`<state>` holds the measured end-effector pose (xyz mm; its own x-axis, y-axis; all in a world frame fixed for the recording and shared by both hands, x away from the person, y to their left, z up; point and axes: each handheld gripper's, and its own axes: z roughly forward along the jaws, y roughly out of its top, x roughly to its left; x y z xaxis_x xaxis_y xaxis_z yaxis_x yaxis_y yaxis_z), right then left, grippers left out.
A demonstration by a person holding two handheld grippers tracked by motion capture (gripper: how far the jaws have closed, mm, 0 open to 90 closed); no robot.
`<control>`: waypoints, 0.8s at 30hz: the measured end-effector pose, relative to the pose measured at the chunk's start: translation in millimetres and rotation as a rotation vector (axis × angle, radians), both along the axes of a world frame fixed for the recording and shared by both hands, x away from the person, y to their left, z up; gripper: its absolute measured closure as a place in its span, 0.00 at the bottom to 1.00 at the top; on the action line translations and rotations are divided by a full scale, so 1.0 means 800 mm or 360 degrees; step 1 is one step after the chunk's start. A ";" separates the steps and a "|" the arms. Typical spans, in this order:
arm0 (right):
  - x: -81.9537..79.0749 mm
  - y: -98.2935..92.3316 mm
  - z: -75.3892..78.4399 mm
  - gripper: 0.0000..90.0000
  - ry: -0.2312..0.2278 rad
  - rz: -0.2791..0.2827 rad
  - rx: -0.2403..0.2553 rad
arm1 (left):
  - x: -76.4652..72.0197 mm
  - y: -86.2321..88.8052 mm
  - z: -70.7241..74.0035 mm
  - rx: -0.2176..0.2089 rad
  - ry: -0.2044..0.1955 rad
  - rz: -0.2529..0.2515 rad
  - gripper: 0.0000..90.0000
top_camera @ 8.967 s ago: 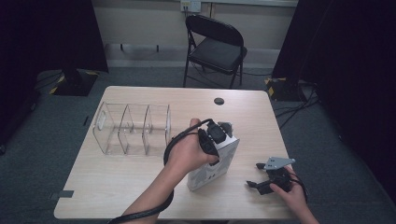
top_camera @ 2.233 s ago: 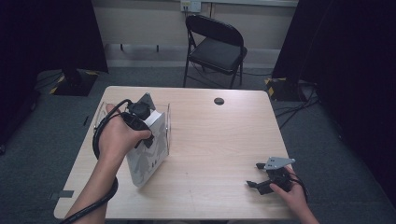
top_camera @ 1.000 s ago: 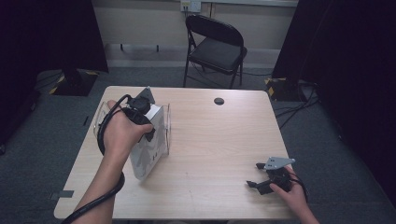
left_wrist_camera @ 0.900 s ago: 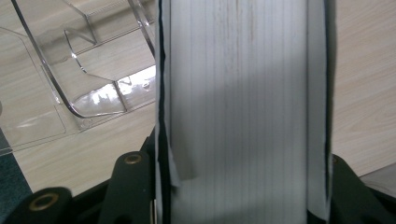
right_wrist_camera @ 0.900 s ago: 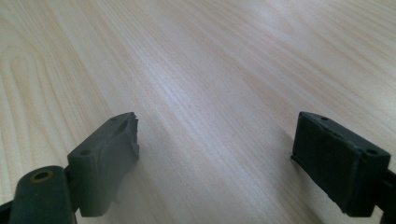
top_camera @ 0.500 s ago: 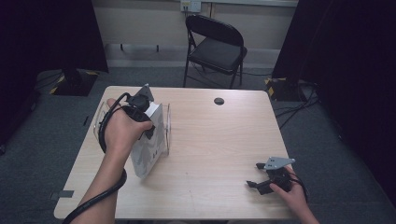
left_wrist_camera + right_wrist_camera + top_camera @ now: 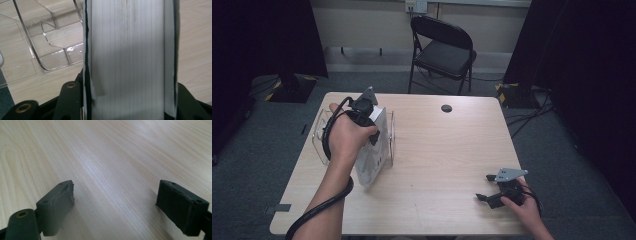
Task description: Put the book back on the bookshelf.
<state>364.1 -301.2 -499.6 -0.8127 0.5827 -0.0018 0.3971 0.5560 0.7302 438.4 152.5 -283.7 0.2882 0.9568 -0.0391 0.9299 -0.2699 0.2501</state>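
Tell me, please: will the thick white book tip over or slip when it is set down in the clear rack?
The book looks thick and stiff, so it probably keeps its shape. It seems heavy for the one left gripper clamping it. The clear rack looks light and might slide on the smooth table.

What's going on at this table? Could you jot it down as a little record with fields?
Held thing: white book, thick, page edges facing the left gripper's camera
Left gripper: shut on the book
Book's place: raised at the clear rack, lower corner near the table
Right gripper: open, jaws apart above bare wood, near the table's front right corner
Background: black folding chair beyond the table
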 end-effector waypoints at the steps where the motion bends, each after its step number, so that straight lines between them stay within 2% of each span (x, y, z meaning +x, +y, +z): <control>1: 0.000 0.000 0.000 0.15 0.0000 0.0000 0.0000 | 0.001 0.000 -0.001 -0.0004 0.0000 0.0003 0.59; 5: 0.000 0.000 0.000 0.15 0.0000 0.0003 0.0003 | 0.003 -0.001 -0.003 -0.0007 -0.0009 0.0023 0.59; 8: 0.000 0.000 0.000 0.15 -0.0001 0.0001 0.0001 | 0.005 -0.002 -0.004 0.0018 -0.0014 0.0033 0.59; 9: 0.000 0.000 0.000 0.15 0.0001 0.0004 0.0005 | 0.006 -0.002 -0.005 -0.0002 -0.0010 0.0040 0.59; 12: 0.000 0.000 0.000 0.15 0.0001 0.0004 0.0005 | 0.008 0.002 -0.005 -0.0010 -0.0022 0.0070 0.59; 15: 0.000 0.000 0.000 0.15 0.0000 0.0005 0.0004 | 0.009 0.003 -0.005 0.0007 -0.0028 0.0039 0.59; 17: 0.000 0.000 0.000 0.15 0.0001 0.0006 0.0005 | 0.009 0.001 -0.005 0.0000 -0.0024 0.0065 0.59; 24: 0.000 0.000 0.000 0.15 -0.0001 0.0006 0.0004 | 0.013 -0.001 -0.007 0.0000 -0.0021 0.0064 0.59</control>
